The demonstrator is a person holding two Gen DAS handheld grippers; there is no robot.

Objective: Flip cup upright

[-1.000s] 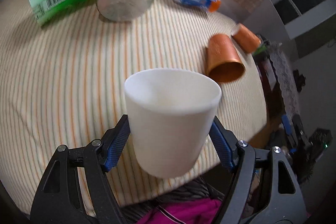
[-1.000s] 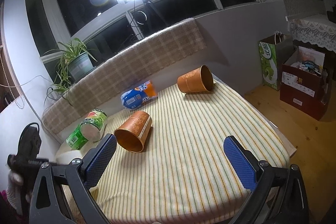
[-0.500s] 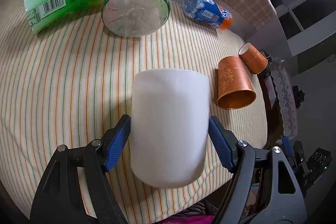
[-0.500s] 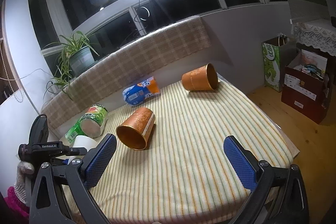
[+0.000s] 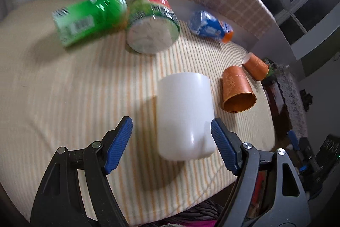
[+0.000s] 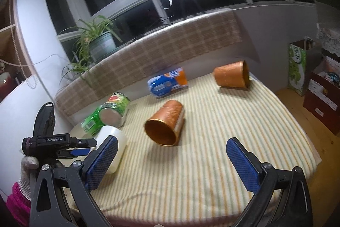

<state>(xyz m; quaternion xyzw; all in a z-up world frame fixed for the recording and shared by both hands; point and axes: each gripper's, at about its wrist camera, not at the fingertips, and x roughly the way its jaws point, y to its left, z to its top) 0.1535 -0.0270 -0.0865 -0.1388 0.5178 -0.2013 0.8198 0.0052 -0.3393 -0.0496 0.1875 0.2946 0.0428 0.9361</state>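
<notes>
A white cup point(image 5: 184, 116) stands on the striped tablecloth point(image 5: 85, 99) between the fingers of my left gripper point(image 5: 171, 142), which is open; the left pad stands clear of it, the right pad is close beside it. The cup also shows in the right wrist view point(image 6: 113, 142), partly behind a finger. An orange cup point(image 5: 237, 89) lies on its side to its right, mouth toward me; it also shows in the right wrist view point(image 6: 166, 126). A second orange cup point(image 6: 231, 76) lies at the far right. My right gripper point(image 6: 172, 160) is open and empty above the table's front.
A green bottle point(image 5: 89, 18), a green can point(image 5: 152, 22) and a blue snack bag point(image 5: 209, 26) lie at the back of the table. A checked cushion point(image 6: 159, 50) runs behind. The table edge point(image 5: 244, 176) is close in front. Boxes point(image 6: 323, 90) stand on the floor at right.
My left gripper has opened and let go of the white cup, which now stands on the cloth. The left view has swung and the back objects are blurred. The right gripper moved slightly closer.
</notes>
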